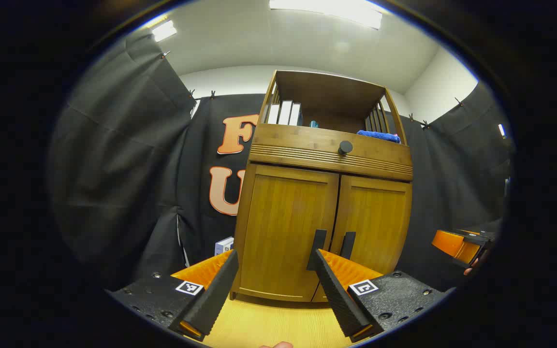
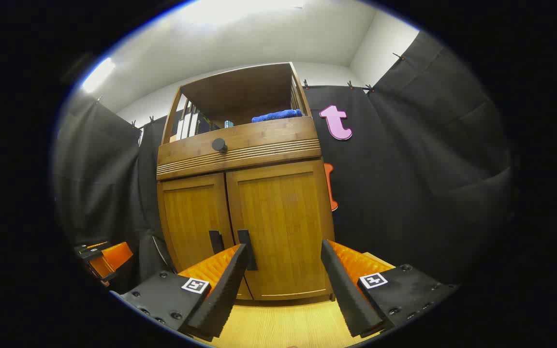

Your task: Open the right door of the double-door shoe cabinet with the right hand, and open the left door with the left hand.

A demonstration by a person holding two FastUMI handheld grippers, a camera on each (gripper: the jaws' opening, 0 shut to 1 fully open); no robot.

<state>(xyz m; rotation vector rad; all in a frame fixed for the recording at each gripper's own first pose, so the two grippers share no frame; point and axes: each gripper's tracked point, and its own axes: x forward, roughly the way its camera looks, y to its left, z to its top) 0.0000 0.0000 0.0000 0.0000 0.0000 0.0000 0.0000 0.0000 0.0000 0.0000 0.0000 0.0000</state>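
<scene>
The wooden shoe cabinet (image 1: 329, 140) stands straight ahead with both doors shut. In the left gripper view, my left gripper (image 1: 275, 258) is open in front of the left door (image 1: 285, 227). One of its fingertips (image 1: 318, 258) lines up with that door's dark handle (image 1: 319, 239); contact cannot be told. The right door (image 1: 377, 220) has its own handle (image 1: 348, 244). In the right gripper view, my right gripper (image 2: 284, 249) is open before the right door (image 2: 283, 217), and one fingertip (image 2: 241, 253) is beside the handle (image 2: 247, 241). The left door (image 2: 191, 215) lies beyond.
Above the doors is a drawer with a round black knob (image 1: 345, 147), then an open shelf with books (image 1: 285, 112) and a blue cloth (image 1: 379, 136). A small white box (image 1: 224, 245) sits left of the cabinet. Light wooden floor (image 1: 278, 324) runs below. Each gripper shows at the other view's edge (image 1: 457, 244) (image 2: 104, 258).
</scene>
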